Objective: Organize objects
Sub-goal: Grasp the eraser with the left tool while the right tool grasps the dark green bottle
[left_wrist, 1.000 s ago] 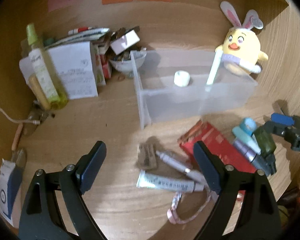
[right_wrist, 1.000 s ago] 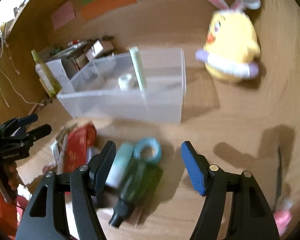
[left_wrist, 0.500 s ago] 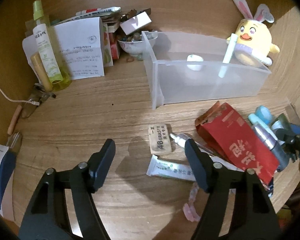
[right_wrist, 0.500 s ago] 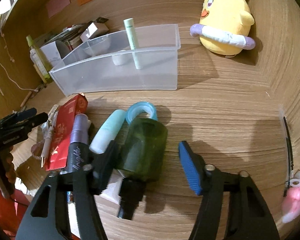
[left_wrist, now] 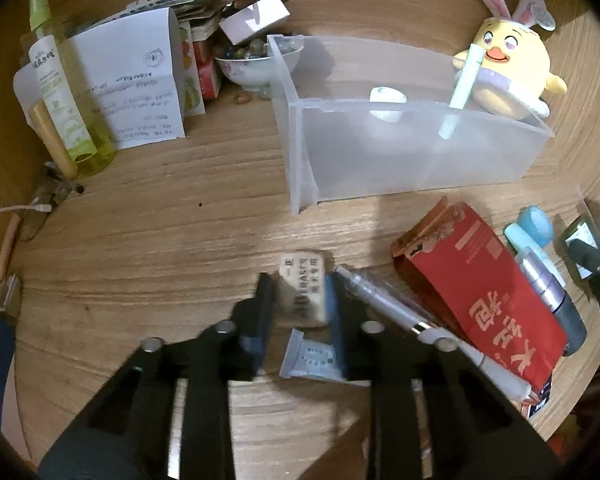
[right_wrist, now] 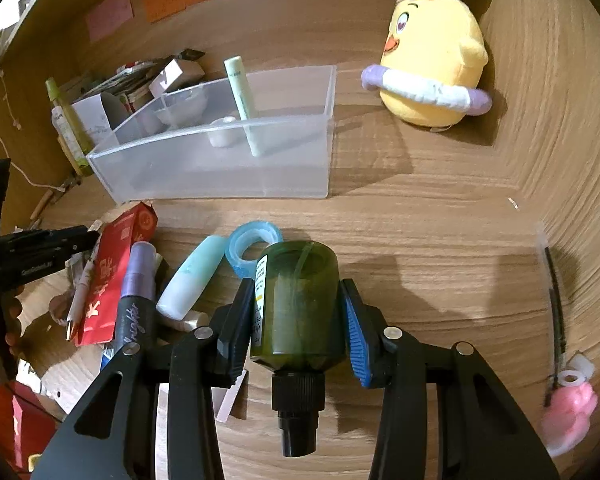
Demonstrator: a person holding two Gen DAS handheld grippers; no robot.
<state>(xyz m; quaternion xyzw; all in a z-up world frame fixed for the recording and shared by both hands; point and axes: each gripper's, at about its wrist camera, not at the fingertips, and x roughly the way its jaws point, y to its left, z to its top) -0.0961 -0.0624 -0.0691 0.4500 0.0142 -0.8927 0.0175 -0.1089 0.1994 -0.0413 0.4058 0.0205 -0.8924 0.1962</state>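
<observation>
In the right wrist view, the right gripper point(right_wrist: 296, 316) is sitting low at frame centre, its fingers point(right_wrist: 358, 344) closing on the sides of the green bottle point(right_wrist: 298, 300). The bottle is lying on the tabletop point(right_wrist: 440, 216), its long axis running straight up the frame, black cap toward the camera. In the left wrist view, the left gripper point(left_wrist: 298, 300) is likewise pinching the small beige eraser point(left_wrist: 303, 288) just ahead of it. Farther up both frames, the translucent organizer box point(right_wrist: 228, 168) is waiting, probably the destination for each.
</observation>
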